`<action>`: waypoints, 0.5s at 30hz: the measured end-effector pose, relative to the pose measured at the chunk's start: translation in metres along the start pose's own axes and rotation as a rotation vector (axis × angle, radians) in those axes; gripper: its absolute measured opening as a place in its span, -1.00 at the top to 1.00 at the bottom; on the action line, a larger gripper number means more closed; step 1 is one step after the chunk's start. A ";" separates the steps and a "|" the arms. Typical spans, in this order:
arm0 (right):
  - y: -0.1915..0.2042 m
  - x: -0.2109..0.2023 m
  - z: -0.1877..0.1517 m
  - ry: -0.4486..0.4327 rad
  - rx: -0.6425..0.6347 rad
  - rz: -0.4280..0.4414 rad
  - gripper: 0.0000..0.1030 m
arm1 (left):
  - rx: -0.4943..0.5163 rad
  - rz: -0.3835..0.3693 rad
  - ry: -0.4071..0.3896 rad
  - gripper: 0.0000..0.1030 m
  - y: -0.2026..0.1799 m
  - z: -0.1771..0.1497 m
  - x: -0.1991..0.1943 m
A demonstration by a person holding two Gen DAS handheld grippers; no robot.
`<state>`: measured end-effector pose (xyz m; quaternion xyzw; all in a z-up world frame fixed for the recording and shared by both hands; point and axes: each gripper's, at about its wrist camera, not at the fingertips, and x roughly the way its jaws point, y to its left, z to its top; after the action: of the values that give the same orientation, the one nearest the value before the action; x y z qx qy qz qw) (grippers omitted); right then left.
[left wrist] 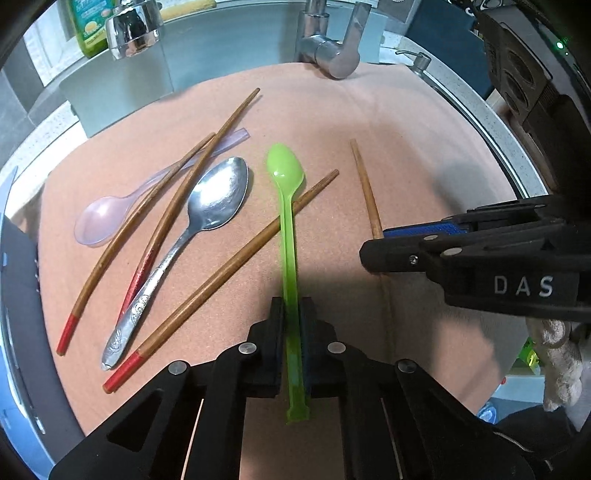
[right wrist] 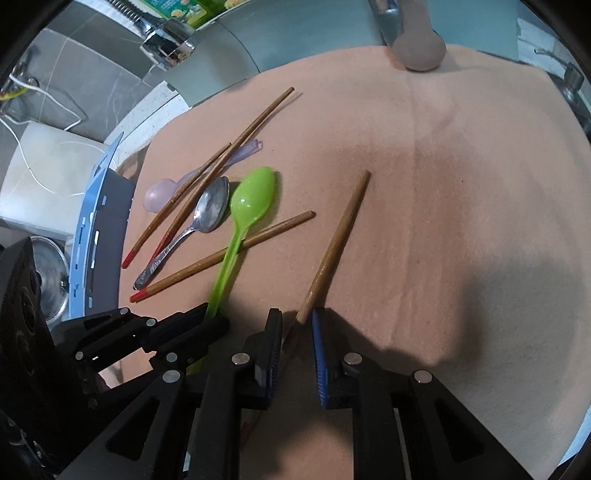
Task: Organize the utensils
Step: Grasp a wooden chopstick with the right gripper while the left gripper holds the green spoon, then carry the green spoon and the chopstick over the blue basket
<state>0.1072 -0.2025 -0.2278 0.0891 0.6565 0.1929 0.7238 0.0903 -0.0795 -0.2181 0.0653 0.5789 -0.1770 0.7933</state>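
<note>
My left gripper [left wrist: 291,310] is shut on the handle of the green plastic spoon [left wrist: 286,173]. The spoon's bowl points away and its handle crosses a red-tipped chopstick [left wrist: 221,269]. In the right wrist view the green spoon [right wrist: 253,199] runs into the left gripper [right wrist: 212,321]. My right gripper [right wrist: 295,321] is shut on a plain wooden chopstick [right wrist: 340,236], which slants between the blue pads and touches both. From the left wrist view, the right gripper [left wrist: 376,242] holds that chopstick [left wrist: 364,184] at its near part.
On the pink cloth [left wrist: 406,129] lie a metal spoon [left wrist: 218,192], a pale purple spoon [left wrist: 99,221] and two more red-tipped chopsticks. A tap [left wrist: 332,51] and a green bottle [left wrist: 88,29] stand behind. A blue rack [right wrist: 92,221] and a pot [right wrist: 51,273] are at the left.
</note>
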 end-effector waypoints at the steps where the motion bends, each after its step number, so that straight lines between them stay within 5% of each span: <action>1: -0.001 -0.001 0.000 -0.002 0.001 0.001 0.73 | 0.003 0.001 -0.001 0.88 -0.001 -0.001 -0.001; 9: -0.028 -0.006 -0.006 -0.019 0.132 0.130 0.83 | -0.136 -0.127 -0.035 0.88 0.015 -0.008 -0.007; 15: -0.037 -0.017 -0.013 -0.053 0.189 0.192 0.87 | -0.179 -0.150 -0.082 0.89 0.011 -0.017 -0.022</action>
<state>0.0993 -0.2448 -0.2276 0.2245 0.6411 0.1961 0.7072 0.0729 -0.0590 -0.2044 -0.0563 0.5627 -0.1859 0.8035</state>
